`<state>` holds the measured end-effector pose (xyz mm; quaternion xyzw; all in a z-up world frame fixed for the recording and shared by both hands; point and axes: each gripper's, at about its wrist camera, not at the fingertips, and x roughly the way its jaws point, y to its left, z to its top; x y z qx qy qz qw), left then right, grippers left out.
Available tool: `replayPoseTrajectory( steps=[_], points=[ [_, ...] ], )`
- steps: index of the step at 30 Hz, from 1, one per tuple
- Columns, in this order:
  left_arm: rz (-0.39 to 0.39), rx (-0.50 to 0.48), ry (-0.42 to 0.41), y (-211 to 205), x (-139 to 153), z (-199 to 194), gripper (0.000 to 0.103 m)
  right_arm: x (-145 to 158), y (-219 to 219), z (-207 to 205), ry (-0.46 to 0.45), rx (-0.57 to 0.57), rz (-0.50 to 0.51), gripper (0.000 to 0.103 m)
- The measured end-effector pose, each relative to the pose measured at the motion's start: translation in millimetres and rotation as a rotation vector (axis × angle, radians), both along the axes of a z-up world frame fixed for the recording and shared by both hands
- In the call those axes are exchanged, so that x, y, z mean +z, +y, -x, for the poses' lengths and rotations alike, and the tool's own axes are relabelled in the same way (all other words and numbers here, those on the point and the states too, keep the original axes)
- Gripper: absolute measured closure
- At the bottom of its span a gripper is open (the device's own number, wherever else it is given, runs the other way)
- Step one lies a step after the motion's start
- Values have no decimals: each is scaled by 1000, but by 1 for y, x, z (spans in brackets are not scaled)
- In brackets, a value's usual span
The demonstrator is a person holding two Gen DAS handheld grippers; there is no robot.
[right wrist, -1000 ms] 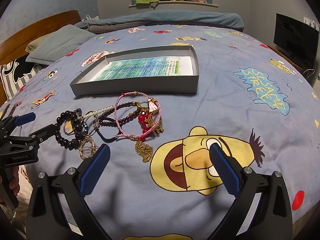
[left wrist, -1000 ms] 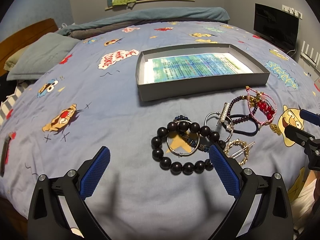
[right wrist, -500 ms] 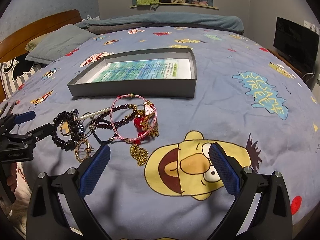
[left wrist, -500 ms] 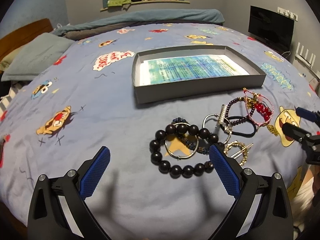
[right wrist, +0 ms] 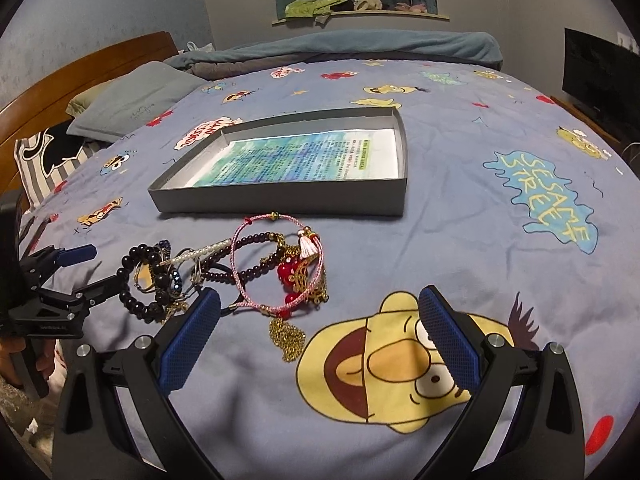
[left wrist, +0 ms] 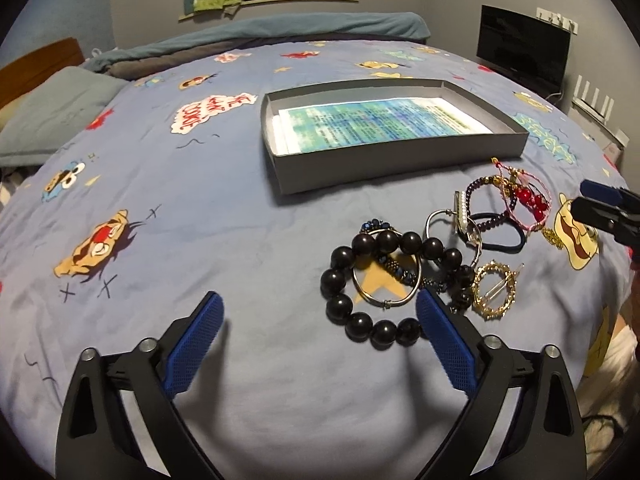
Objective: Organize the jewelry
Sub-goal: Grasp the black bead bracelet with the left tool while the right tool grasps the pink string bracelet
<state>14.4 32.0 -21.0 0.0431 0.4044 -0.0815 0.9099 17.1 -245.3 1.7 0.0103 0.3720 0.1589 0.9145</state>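
A heap of jewelry lies on the blue cartoon bedspread in front of a shallow grey box (left wrist: 400, 164) (right wrist: 280, 204) lined with a printed sheet. The black bead bracelet (left wrist: 340, 280) (right wrist: 132, 304) rings a silver bangle (left wrist: 384, 300). To its right are a gold hoop clip (left wrist: 494, 290), a pearl bar (left wrist: 462, 216), a dark hair tie (left wrist: 504, 245) and a pink cord bracelet with red beads (left wrist: 532, 202) (right wrist: 280, 276), with a gold chain (right wrist: 286, 338) in front. My left gripper (left wrist: 318, 338) is open just short of the black beads. My right gripper (right wrist: 320, 334) is open over the chain.
Pillows (right wrist: 132, 100) and a wooden headboard (right wrist: 80, 64) are at the left, a folded teal blanket (left wrist: 300, 32) at the far end. A black screen (left wrist: 522, 56) stands by the wall on the right. A hand (right wrist: 12, 364) holds the left gripper's handle.
Both grippers have moved forward toward the jewelry, which now looks nearer in each view. Both stay open, and the jewelry has not moved.
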Motion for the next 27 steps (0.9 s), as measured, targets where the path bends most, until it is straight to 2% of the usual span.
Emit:
replayPoseTrajectory(
  steps=[4,8,10,18,22,27],
  points=[
    [15,-17,-21,-1,2,1,11,1,0,-8,3,-4,-12,19],
    [14,-42,-17,-4,1,1,26,0,5,-14,5,4,-9,32],
    [16,-44,-13,-5,0,1,29,-2,6,-18,23,12,-24,46],
    [28,-43,-17,-2,2,0,43,1,0,-23,25,-12,-66,76],
    [25,-51,-9,-4,0,-1,50,-2,0,-27,41,-13,-59,87],
    [22,-61,15,-7,-7,-2,51,-10,3,-35,101,7,-83,87]
  ],
)
